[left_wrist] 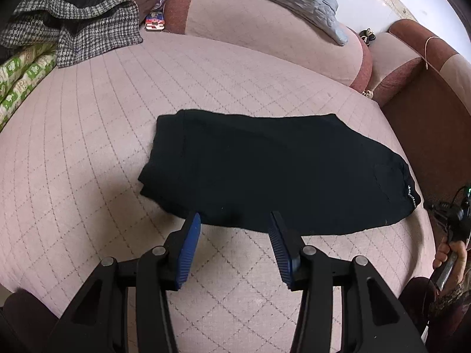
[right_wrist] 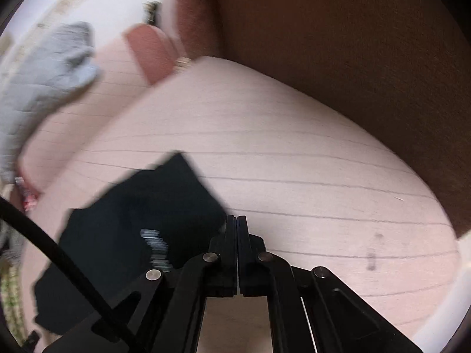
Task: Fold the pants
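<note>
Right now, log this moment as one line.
pants: folded, flat on sofa | left gripper: open, empty | right gripper: shut, empty

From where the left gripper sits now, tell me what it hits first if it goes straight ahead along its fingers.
The left gripper, jaws open, points at the near edge of the folded black pants on the pink quilted cushion. Going straight on, it would probably meet that near edge first; whether the tips already touch the cloth is unclear.
</note>
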Demonstrator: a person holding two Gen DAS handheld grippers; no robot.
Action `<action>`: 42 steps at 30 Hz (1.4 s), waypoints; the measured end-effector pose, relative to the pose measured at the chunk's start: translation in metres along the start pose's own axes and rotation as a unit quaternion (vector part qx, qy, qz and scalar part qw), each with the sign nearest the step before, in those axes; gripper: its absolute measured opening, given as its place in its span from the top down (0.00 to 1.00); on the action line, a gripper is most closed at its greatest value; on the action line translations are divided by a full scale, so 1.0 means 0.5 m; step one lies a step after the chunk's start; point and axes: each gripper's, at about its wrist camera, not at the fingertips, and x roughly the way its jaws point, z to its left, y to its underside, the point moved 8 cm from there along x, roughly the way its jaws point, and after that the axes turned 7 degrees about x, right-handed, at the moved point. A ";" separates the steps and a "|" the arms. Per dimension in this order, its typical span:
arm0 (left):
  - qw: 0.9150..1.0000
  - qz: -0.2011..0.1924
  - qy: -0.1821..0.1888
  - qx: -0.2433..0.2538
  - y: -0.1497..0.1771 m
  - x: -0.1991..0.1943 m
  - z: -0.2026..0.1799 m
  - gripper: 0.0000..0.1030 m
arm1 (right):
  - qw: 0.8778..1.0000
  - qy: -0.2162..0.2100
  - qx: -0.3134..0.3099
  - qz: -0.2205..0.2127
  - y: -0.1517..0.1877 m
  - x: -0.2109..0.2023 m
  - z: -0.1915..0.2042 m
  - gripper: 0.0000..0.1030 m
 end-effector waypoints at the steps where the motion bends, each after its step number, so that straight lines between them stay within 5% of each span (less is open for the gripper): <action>1: 1.000 0.000 0.001 0.000 0.001 0.001 0.001 0.55 | 1.000 -0.013 0.008 -0.006 -0.002 -0.010 -0.005 0.99; 4: 1.000 0.000 0.003 -0.002 0.000 0.005 0.001 0.55 | 0.996 -0.084 -0.002 -0.021 -0.009 -0.046 0.040 0.96; 9: 1.000 0.002 0.007 0.002 0.001 0.006 -0.019 0.55 | 0.983 -0.175 -0.041 0.036 0.002 0.000 0.179 0.93; 15: 1.000 0.004 0.003 0.007 0.014 -0.004 -0.025 0.53 | 0.988 -0.119 -0.037 0.095 -0.036 0.205 0.212 1.00; 18: 1.000 -0.004 0.002 0.002 0.015 -0.009 -0.015 0.46 | 0.992 -0.102 -0.020 0.065 -0.061 0.173 0.216 1.00; 21: 1.000 -0.007 0.011 -0.012 0.018 -0.004 -0.004 0.46 | 0.993 -0.084 -0.074 0.023 -0.060 0.114 0.242 0.82; 25: 0.999 -0.014 0.020 -0.021 0.020 0.002 -0.007 0.46 | 0.986 -0.125 -0.108 0.028 -0.032 0.060 0.304 0.74; 32: 0.999 -0.019 0.015 -0.026 0.016 0.015 0.012 0.45 | 0.950 -0.238 -0.137 0.148 0.092 0.099 0.537 0.74; 37: 0.998 -0.017 0.013 -0.059 0.015 0.029 0.055 0.45 | 0.944 -0.204 -0.167 0.199 0.151 0.213 0.641 0.75; 39: 0.996 -0.017 0.016 -0.081 0.017 0.032 0.079 0.45 | 0.953 -0.152 -0.186 0.184 0.138 0.271 0.667 0.87; 42: 0.993 -0.021 0.021 -0.111 0.022 0.027 0.111 0.45 | 0.969 -0.084 -0.198 0.119 0.101 0.267 0.679 0.77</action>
